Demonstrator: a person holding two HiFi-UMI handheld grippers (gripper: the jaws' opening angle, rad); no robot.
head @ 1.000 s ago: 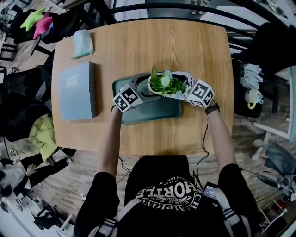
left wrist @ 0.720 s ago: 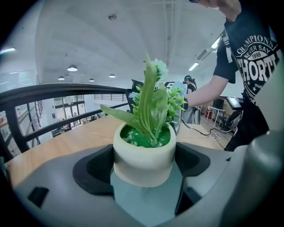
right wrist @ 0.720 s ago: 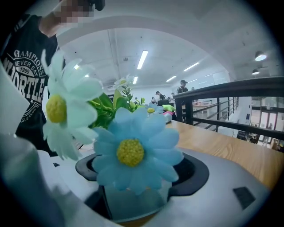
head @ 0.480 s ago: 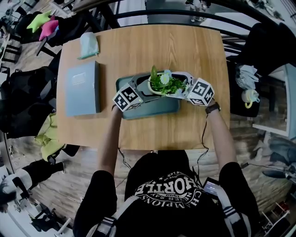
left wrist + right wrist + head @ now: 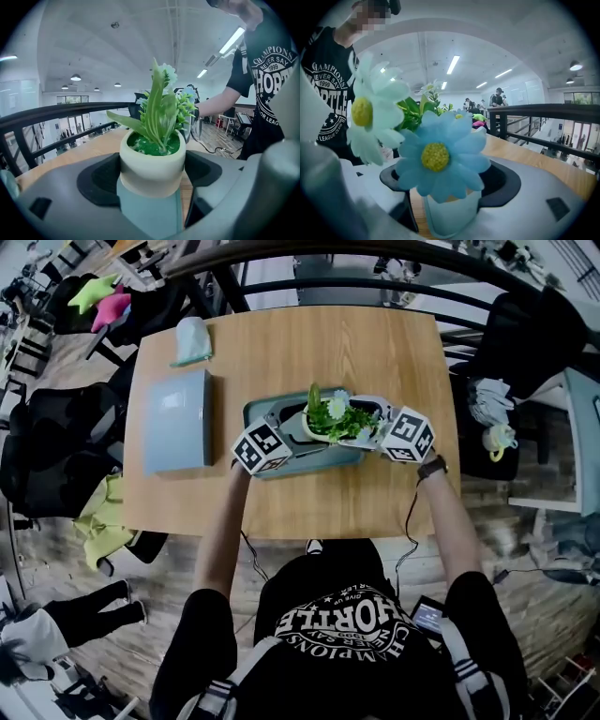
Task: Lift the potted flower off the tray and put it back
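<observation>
A cream pot of green leaves with blue and white flowers (image 5: 335, 418) hangs above the teal tray (image 5: 305, 463) on the wooden table. My left gripper (image 5: 298, 426) is shut on the pot from the left, my right gripper (image 5: 371, 426) from the right. In the left gripper view the pot (image 5: 152, 161) sits tight between the dark pads (image 5: 101, 180), with the tray (image 5: 150, 215) below. The right gripper view is filled by a blue flower (image 5: 436, 159) and a white flower (image 5: 365, 112), which hide most of the pot between the right gripper (image 5: 450, 185) jaws.
A pale blue flat box (image 5: 178, 420) lies left of the tray, and a light green cloth (image 5: 192, 341) lies at the table's far left corner. A black railing (image 5: 319, 254) runs behind the table (image 5: 394, 343). Chairs with bags stand at both sides.
Both grippers have risen together with the pot between them, so it stands higher over the tray. The jaws have kept their grip.
</observation>
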